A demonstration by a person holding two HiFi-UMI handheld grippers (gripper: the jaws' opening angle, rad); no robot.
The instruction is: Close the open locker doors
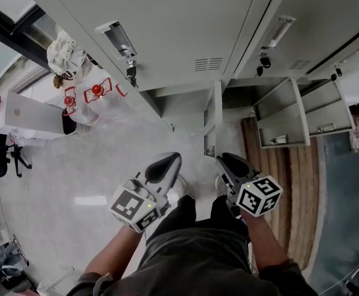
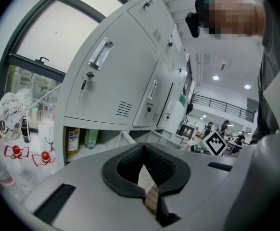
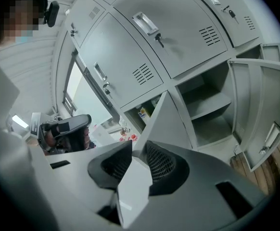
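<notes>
Straight ahead, at twelve o'clock, an open locker door point(image 1: 211, 119) stands edge-on (two more open doors point(image 1: 282, 113) hang at two o'clock). The left gripper point(image 1: 170, 162) has its fingertips together, empty; the right gripper point(image 1: 224, 162) has fingers partly apart, that door showing through the gap.

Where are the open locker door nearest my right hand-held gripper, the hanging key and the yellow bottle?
Open door point(image 1: 212, 119): head view, panel middle.
Key point(image 1: 130, 73): head view, hanging end.
Yellow bottle point(image 2: 72, 143): left gripper view, its body.
</notes>
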